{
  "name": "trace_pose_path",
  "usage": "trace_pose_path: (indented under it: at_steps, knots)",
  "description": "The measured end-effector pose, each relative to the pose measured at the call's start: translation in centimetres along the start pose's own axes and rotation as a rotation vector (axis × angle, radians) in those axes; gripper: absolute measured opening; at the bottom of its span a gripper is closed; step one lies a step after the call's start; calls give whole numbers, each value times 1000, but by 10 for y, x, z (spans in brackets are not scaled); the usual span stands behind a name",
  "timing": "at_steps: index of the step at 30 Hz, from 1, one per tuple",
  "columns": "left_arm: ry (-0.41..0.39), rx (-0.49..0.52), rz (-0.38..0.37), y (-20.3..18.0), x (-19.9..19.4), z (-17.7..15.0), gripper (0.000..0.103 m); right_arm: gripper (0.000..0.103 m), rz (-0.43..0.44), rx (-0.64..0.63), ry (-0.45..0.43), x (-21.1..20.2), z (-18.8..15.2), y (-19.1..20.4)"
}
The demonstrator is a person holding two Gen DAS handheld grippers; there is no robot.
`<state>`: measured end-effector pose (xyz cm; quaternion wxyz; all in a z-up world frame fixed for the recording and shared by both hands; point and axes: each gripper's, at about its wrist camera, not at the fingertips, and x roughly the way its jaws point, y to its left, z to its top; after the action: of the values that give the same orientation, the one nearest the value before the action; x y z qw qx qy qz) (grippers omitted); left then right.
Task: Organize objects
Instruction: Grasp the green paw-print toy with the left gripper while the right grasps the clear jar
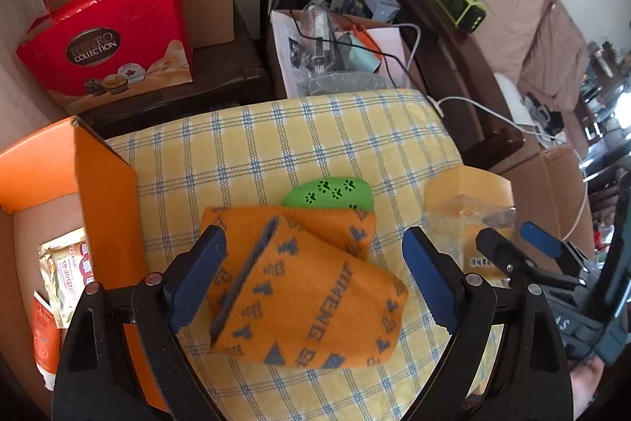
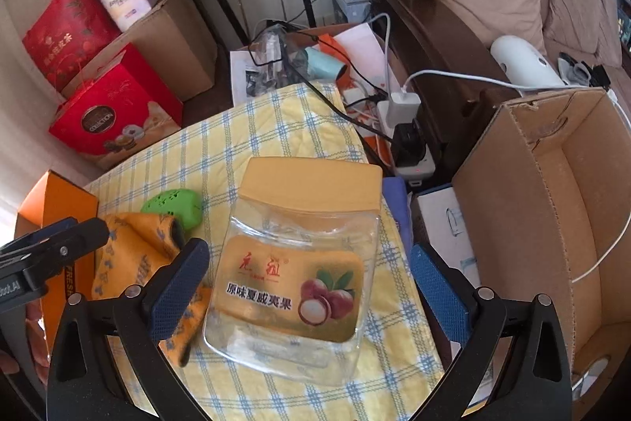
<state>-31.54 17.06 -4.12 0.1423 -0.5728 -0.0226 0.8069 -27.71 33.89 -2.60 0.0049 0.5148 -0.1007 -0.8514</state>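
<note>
Two grippers hung above the checked cloth (image 1: 299,145), each lined up on its own item, most likely so both could be lifted in one go. The left gripper (image 1: 311,275) stood wide, its pads on either side of the orange sock (image 1: 315,298) without pressing it; the sock lay at the cloth's middle, partly covering a green paw-print object (image 1: 329,193). The right gripper (image 2: 307,290) was spread just as wide around the clear jar (image 2: 299,271), which lay on its side at the cloth's right edge, yellow lid pointing away. An orange box (image 1: 102,192) sat open against the cloth's left edge and a cardboard carton (image 2: 552,223) off its right edge, probably there as sorting bins within short reach.
</note>
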Motion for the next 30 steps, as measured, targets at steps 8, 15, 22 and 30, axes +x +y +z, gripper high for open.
trace_pose_path:
  at_steps: [8, 15, 22, 30]
  knots:
    - [68, 60, 105, -11, 41, 18, 90, 102, -7, -2, 51, 22, 4, 7]
    - [126, 11, 66, -9, 66, 25, 90, 102, -6, -16, 65, 28, 1, 5]
    - [184, 6, 61, -17, 88, 26, 90, 102, 14, -33, 81, 35, -2, 6]
    - [159, 57, 112, -26, 89, 24, 74, 102, 28, -43, 70, 39, -3, 7]
